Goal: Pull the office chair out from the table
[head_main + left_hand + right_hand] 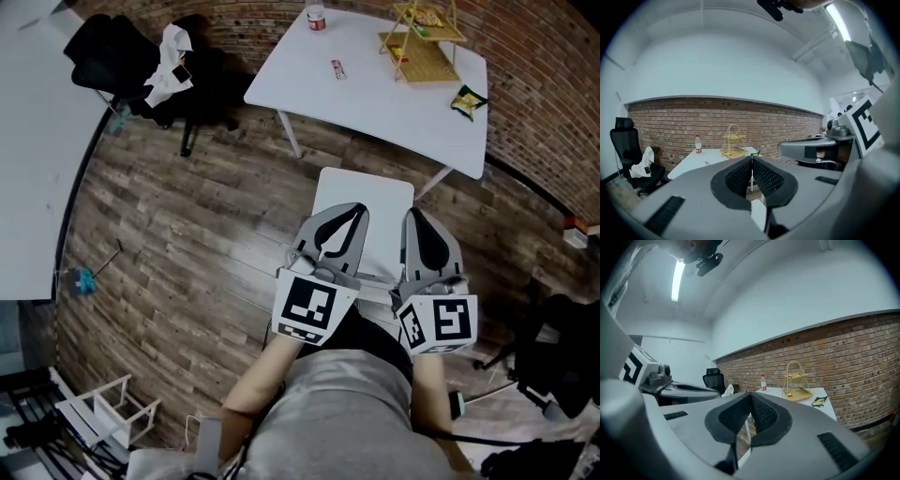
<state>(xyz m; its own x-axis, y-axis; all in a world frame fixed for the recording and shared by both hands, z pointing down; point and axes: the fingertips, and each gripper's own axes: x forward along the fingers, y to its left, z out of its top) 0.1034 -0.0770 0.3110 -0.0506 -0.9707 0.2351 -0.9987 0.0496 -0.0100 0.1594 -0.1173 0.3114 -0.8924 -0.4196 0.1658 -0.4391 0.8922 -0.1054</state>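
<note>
Head view: the fingers of the left gripper [354, 216] and right gripper [415, 220] were closed and empty. The office chair [206, 89] stood well ahead-left of them. The approach appeared pending; the next move likely required reaching it, opening, and gripping the backrest.

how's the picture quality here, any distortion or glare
Head view: sharp and evenly lit, but the wide-angle bend curves the wooden floor planks. Left gripper view: heavy fisheye, black corners, and the ceiling light glares. Right gripper view: same fisheye, and the brick wall bows.
</note>
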